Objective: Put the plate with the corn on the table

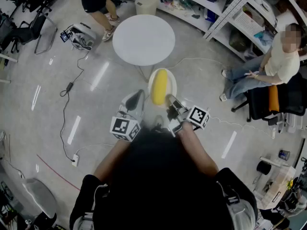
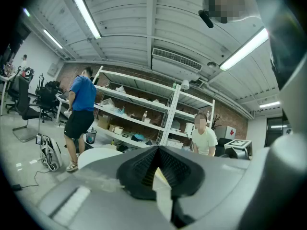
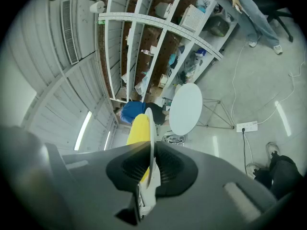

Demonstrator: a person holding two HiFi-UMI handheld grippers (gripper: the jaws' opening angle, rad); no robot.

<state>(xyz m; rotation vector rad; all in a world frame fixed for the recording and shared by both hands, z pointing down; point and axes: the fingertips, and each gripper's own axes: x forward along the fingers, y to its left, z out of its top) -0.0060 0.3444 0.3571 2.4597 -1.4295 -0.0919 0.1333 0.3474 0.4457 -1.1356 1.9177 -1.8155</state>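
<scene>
A pale plate (image 1: 173, 86) carrying a yellow corn cob (image 1: 160, 86) hangs in the air above the floor, just short of the round white table (image 1: 144, 40). My right gripper (image 1: 169, 99) is shut on the plate's near rim. In the right gripper view the plate (image 3: 151, 128) stands edge-on between the pads, the corn (image 3: 138, 128) on its left face and the table (image 3: 186, 108) beyond. My left gripper (image 1: 139, 95) sits just left of the plate. Its jaws (image 2: 156, 164) are closed together with nothing clearly held, and the table (image 2: 98, 156) lies ahead of it.
A person sits on a chair at the right (image 1: 278, 61) and another stands beyond the table (image 1: 98, 4). Shelving (image 1: 230, 13) runs along the far right. A white bin (image 1: 146, 4), office chairs (image 1: 29, 28) and a floor cable with a power strip (image 1: 75, 159) surround the table.
</scene>
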